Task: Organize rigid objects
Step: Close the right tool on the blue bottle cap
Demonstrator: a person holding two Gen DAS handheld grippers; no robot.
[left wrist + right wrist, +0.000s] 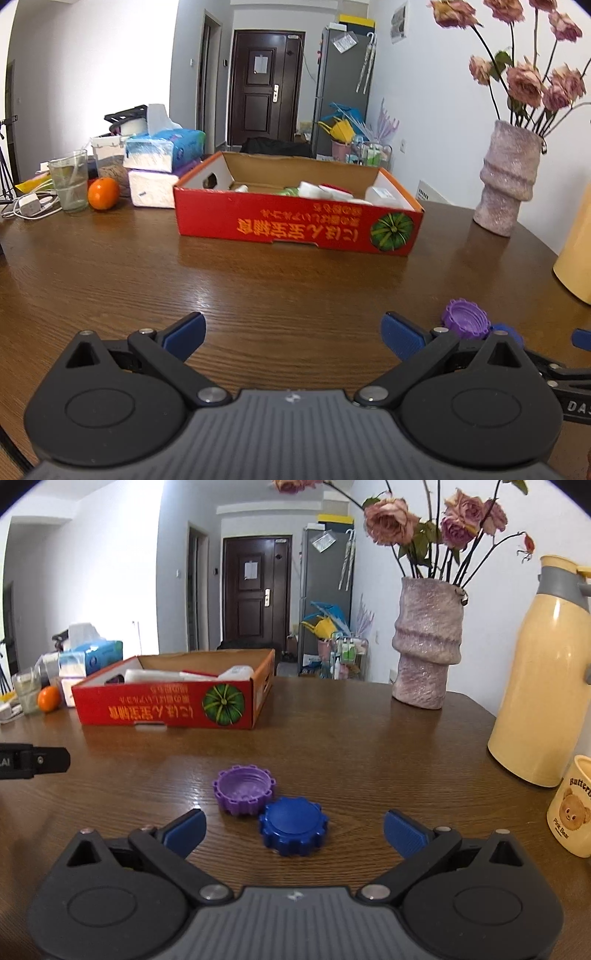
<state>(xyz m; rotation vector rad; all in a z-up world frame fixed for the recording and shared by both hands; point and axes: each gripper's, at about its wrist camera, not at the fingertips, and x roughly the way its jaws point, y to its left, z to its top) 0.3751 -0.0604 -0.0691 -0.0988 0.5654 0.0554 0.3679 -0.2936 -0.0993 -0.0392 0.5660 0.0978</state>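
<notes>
Two grippers are hovering low over a brown wooden table (351, 738). The right gripper (294, 829) is holding its blue pads (186, 830) wide apart, gripping nothing, with a blue cap (293, 825) lying between them on the table and a purple cap (243, 784), hollow side up, touching it on the far left. The left gripper (293, 334) is likewise standing wide and empty over bare wood. Toward the table's far edge a red cardboard box (299, 225) is sitting, holding white packages and bottles that are only partly visible. A pink vase (426, 642) of dried roses, a yellow thermos (539, 686) and a bear mug (570, 805) are lining the right edge; tissue packs (162, 151), a glass (70, 181) and an orange (103, 194) are occupying the far left corner. A dark door (264, 85) is closing the hallway beyond.
</notes>
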